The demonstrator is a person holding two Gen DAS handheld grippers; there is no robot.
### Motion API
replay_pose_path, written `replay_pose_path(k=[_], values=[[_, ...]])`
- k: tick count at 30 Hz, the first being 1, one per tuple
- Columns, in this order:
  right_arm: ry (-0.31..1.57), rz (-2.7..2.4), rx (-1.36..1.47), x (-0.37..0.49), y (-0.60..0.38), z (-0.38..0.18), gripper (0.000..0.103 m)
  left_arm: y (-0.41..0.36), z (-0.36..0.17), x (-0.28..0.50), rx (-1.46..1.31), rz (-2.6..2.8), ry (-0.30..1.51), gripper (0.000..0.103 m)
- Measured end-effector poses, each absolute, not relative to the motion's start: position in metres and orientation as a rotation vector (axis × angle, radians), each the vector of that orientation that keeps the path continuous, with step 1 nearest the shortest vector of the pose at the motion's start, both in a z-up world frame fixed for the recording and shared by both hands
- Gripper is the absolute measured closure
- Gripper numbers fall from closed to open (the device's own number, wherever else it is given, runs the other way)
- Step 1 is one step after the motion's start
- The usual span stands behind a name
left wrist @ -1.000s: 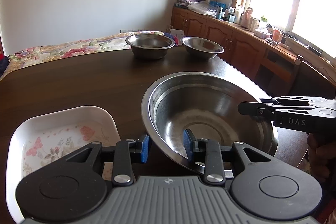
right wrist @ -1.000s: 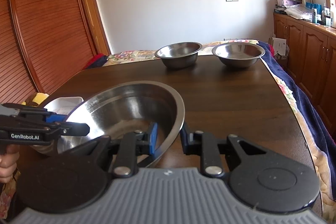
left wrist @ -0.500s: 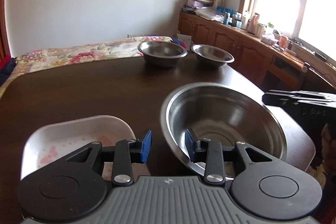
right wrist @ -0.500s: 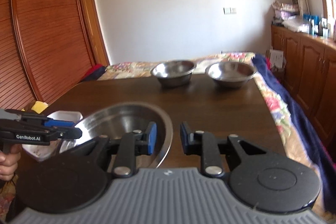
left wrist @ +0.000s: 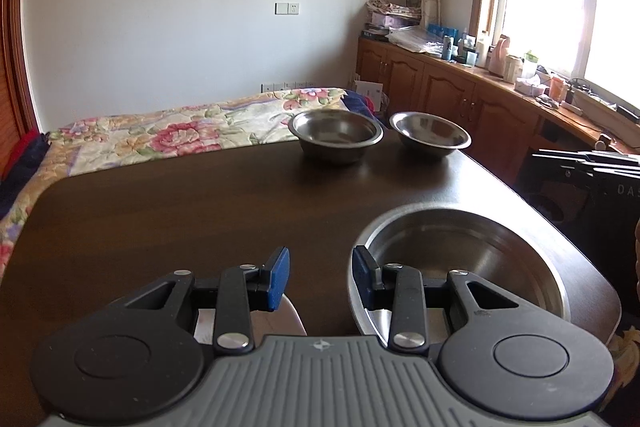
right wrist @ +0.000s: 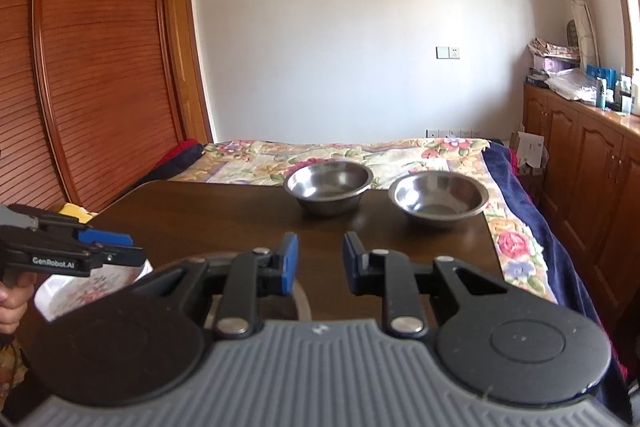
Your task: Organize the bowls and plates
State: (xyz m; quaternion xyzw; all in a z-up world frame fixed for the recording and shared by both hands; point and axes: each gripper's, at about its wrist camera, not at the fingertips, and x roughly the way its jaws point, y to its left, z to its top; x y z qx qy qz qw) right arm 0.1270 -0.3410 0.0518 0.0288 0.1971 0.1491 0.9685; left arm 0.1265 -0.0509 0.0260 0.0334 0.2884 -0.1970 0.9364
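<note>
Left hand-held gripper [left wrist: 320,273] spread, pinching nothing. Right hand-held gripper [right wrist: 320,261] also spread, nothing between its pads. Large steel bowl [left wrist: 460,263] sits on the bench [left wrist: 180,207] at the near right edge. White floral dish [right wrist: 92,287] near left, looks flat on the bench, mostly hidden. Two smaller steel bowls [left wrist: 338,135] side by side at the far edge.

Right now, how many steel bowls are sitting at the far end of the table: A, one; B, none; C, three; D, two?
D: two steel bowls stand side by side at the far edge, the left bowl and the right bowl, apart from each other, while the big steel basin sits near the tongs.
</note>
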Motion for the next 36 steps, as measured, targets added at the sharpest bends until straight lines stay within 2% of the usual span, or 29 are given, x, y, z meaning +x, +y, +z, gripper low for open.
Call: replay_pose_path(k=[23,33,36], values=[[0.418,0.288,-0.007,0.216,-0.360,0.061,0.076,-0.080,0.054,0.211,0.100,-0.393,0.553,0.064],[0.451,0.302,-0.034,0.263,-0.345,0.056,0.076,-0.097,0.050,0.258,0.106,-0.399,0.569,0.063],[0.468,0.301,-0.037,0.275,-0.341,0.051,0.073,-0.101,0.043,0.274,0.115,-0.385,0.585,0.063]])
